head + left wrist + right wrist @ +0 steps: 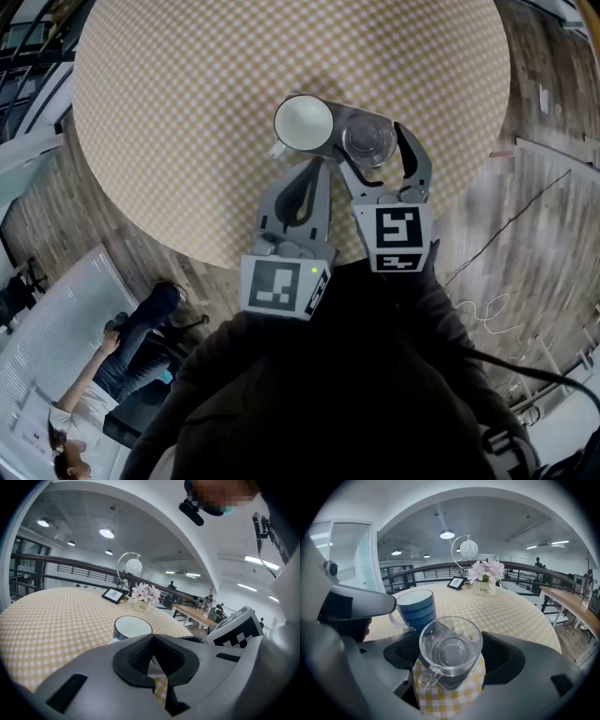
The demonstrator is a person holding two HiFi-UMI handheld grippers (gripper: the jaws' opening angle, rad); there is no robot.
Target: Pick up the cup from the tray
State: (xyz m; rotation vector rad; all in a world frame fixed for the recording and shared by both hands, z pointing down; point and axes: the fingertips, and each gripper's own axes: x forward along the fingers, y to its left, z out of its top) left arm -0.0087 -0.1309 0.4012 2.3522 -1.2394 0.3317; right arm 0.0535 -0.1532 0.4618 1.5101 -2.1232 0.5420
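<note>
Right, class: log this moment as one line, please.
right tongs open around glass mug | left tongs closed beside blue mug | both mugs on table

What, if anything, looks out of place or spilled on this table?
Nothing stands out. The glass cup and the mug both stand upright on the table. There is no spill or visible damage.

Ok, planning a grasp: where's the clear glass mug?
The clear glass mug stands on the checked tablecloth between the right gripper's open jaws, right of the blue striped mug in the head view.
</note>
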